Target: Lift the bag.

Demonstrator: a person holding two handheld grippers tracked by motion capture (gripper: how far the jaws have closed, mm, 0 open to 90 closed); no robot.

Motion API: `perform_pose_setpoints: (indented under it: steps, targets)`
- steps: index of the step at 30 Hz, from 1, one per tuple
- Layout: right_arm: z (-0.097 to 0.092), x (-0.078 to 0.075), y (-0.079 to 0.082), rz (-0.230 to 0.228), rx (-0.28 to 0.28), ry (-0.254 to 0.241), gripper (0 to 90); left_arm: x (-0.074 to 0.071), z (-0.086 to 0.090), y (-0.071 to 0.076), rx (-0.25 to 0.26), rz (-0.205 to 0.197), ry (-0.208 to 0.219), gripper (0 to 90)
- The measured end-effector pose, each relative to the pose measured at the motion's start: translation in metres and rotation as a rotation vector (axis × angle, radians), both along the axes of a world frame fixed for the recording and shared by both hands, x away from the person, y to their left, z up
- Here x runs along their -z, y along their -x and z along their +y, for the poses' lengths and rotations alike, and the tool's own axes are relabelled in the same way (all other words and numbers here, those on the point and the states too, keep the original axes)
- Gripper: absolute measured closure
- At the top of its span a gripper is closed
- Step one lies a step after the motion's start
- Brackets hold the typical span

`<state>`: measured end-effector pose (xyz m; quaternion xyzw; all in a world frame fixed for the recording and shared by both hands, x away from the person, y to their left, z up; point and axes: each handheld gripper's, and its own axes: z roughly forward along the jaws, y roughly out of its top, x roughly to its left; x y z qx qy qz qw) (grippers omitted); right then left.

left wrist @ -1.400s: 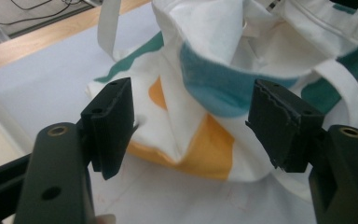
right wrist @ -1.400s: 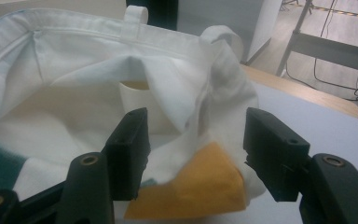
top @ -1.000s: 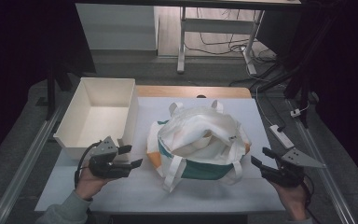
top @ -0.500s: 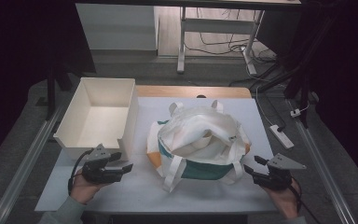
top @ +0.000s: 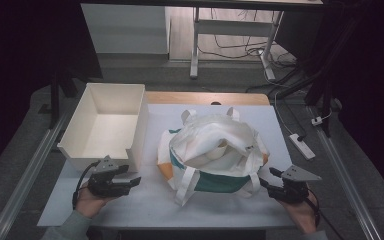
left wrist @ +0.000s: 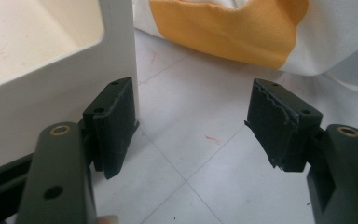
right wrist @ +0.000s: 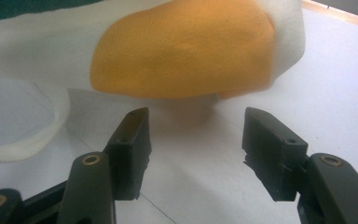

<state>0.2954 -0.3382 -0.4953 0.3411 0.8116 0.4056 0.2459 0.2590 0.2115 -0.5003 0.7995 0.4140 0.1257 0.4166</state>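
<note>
Your L gripper [top: 130, 183] sits near-left w/ jaws wide, holding nothing, beside the white bin [top: 80, 145]; R gripper [top: 267, 181] near-right, also wide & holding nothing; tote bag [top: 215, 150] mid-table between them

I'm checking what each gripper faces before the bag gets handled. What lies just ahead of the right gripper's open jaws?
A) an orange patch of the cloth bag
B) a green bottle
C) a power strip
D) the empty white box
A: in the right gripper view the right gripper has open jaws facing the orange patch of the cloth bag, with nothing between them.
</note>
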Motion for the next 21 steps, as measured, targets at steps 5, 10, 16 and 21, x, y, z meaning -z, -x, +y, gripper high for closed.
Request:
perform_pose_setpoints:
  steps: [5,10,16,21]
  targets:
    - [0.0001,0.0001,0.0002,-0.003,-0.001,0.005,42.0,-0.0001,-0.0003,0.0,0.002,0.001,0.001,32.6]
    - [0.0001,-0.0006,0.0008,-0.005,0.0,0.002,42.0,0.0,0.0001,0.0001,0.003,0.0,0.002,32.6]
    - [0.0006,0.0,0.0005,-0.006,-0.001,0.006,42.1,0.0003,-0.0002,-0.0001,0.004,0.001,0.001,32.6]
    - [0.0001,0.0004,0.0007,-0.004,-0.003,0.008,42.0,0.001,-0.0009,-0.0005,0.007,0.003,-0.005,32.6]
